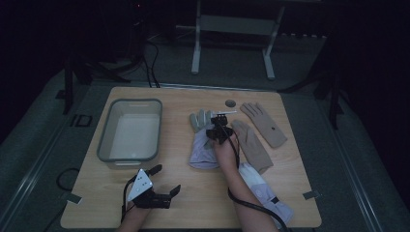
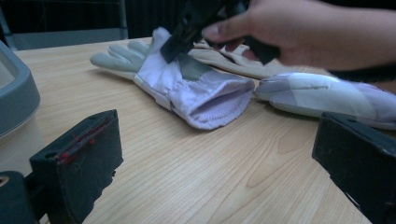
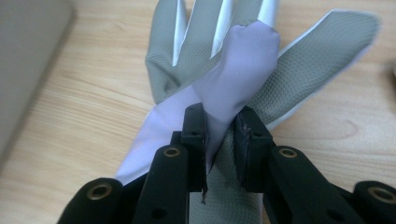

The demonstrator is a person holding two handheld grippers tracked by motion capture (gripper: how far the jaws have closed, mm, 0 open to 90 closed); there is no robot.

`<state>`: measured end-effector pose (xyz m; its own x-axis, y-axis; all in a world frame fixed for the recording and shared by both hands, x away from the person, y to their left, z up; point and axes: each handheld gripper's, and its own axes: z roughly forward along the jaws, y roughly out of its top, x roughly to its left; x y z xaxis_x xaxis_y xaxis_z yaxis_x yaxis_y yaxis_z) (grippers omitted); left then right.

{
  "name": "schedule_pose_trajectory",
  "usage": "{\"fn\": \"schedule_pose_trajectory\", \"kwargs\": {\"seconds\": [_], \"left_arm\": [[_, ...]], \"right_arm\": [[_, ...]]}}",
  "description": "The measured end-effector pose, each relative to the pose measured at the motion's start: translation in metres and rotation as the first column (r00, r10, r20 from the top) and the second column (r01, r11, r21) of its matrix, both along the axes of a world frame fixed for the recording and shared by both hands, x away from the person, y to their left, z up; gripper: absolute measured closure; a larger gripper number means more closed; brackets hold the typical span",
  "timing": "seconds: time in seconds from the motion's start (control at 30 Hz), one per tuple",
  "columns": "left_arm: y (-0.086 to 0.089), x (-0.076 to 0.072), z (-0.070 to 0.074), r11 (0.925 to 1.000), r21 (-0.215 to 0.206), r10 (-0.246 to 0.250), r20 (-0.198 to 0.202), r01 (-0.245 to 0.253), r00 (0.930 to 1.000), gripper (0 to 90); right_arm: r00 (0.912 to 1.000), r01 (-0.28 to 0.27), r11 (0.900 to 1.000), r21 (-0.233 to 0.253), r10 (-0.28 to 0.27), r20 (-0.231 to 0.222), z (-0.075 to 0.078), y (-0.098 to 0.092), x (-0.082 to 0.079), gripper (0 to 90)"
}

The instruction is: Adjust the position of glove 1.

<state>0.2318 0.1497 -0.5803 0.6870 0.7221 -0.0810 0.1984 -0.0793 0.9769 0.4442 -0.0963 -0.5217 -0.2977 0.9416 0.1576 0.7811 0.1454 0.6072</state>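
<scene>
Right tool pinching lilac glove fold.

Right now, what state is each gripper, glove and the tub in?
right gripper: shut, pinching a fold of the lavender glove
left gripper: open, holding nothing
second lavender glove: flat, partly under the forearm
two tan gloves: flat, untouched
grey tub: upright, nothing in it

Cloth gloves on a pale wood-grain bench

The lavender-and-grey cloth glove pairs smooth, faintly sheeny fabric with a dimpled, rubbery grey palm and a ribbed knit cuff. The two tan gloves look soft and matt. The grey plastic tub is smooth; the black fingers matt.
</scene>
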Motion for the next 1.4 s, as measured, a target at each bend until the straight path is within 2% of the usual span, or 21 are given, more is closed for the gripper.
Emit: {"fn": "schedule_pose_trajectory", "kwargs": {"seconds": [0.13,0.3,0.4,0.43,0.5,0.57,0.6,0.63,0.67,0.87,0.93,1.03,1.1,1.2,1.27,1.33,1.4], "left_arm": [[0.000,0.000,0.000,1.0000,-0.003,0.000,-0.003,0.000,1.0000,1.8],[0.000,0.000,0.000,1.0000,-0.002,-0.001,-0.002,0.001,1.0000,1.7],[0.000,0.000,0.000,1.0000,-0.001,-0.002,-0.002,0.002,1.0000,1.7],[0.000,0.000,0.000,1.0000,-0.001,-0.002,-0.002,0.002,1.0000,1.7],[0.000,0.000,0.000,1.0000,-0.002,-0.002,-0.002,0.002,1.0000,1.8],[0.000,0.000,0.000,1.0000,0.000,-0.002,-0.001,0.002,1.0000,1.8],[0.000,0.000,0.000,1.0000,0.000,-0.003,-0.001,0.003,1.0000,1.8],[0.000,0.000,0.000,1.0000,0.000,-0.003,-0.001,0.003,1.0000,1.8],[0.000,0.000,0.000,1.0000,0.000,-0.003,-0.001,0.003,1.0000,1.8],[0.000,0.000,0.000,1.0000,0.000,-0.003,0.000,0.003,1.0000,1.7],[0.000,0.000,0.000,1.0000,-0.001,-0.003,0.000,0.003,1.0000,1.8],[0.000,0.000,0.000,1.0000,0.001,-0.003,0.000,0.003,1.0000,1.7],[0.000,0.000,0.000,1.0000,0.002,-0.002,0.000,0.002,1.0000,1.8],[0.000,0.000,0.000,1.0000,0.000,-0.004,0.001,0.004,1.0000,1.7],[0.000,0.000,0.000,1.0000,0.001,-0.004,0.000,0.004,1.0000,1.7],[0.000,0.000,0.000,1.0000,0.000,-0.002,0.001,0.002,1.0000,1.7],[0.000,0.000,0.000,1.0000,-0.001,-0.001,0.002,0.001,1.0000,1.8]], "right_arm": [[0.9999,0.013,1.000,-0.010,-0.013,-0.003,-0.010,-0.003,0.004,70.4],[0.9998,0.019,1.000,-0.006,-0.019,-0.004,-0.010,-0.004,0.005,62.1],[0.9999,0.005,1.000,0.018,-0.005,-0.015,-0.005,-0.005,0.006,51.3],[0.9995,-0.031,0.999,0.018,0.031,-0.003,0.000,-0.006,0.005,46.5],[0.9992,-0.039,0.999,0.016,0.039,0.004,0.002,-0.007,0.004,45.6],[0.9967,-0.081,0.997,0.018,0.081,0.011,0.012,-0.011,0.003,40.6],[0.9967,-0.081,0.997,0.018,0.081,0.011,0.012,-0.011,0.003,40.6],[0.9962,-0.086,0.996,0.026,0.086,0.012,0.016,-0.013,0.002,40.3],[0.9935,-0.114,0.993,0.029,0.114,0.010,0.025,-0.019,0.000,36.7],[0.9877,-0.150,0.989,0.014,0.149,0.046,0.041,-0.034,-0.008,37.1],[0.9833,-0.168,0.986,-0.007,0.168,0.069,0.046,-0.041,-0.013,36.9],[0.9759,-0.204,0.979,-0.009,0.204,0.078,0.050,-0.053,-0.020,37.7],[0.9728,-0.219,0.975,-0.026,0.220,0.072,0.053,-0.061,-0.027,38.9],[0.9677,-0.241,0.970,-0.016,0.242,0.071,0.053,-0.071,-0.039,39.3],[0.9621,-0.254,0.967,-0.019,0.255,0.098,0.054,-0.080,-0.050,39.8],[0.9599,-0.259,0.966,-0.005,0.258,0.109,0.052,-0.087,-0.060,39.9],[0.9530,-0.281,0.960,0.004,0.279,0.119,0.050,-0.096,-0.069,39.8]]}}
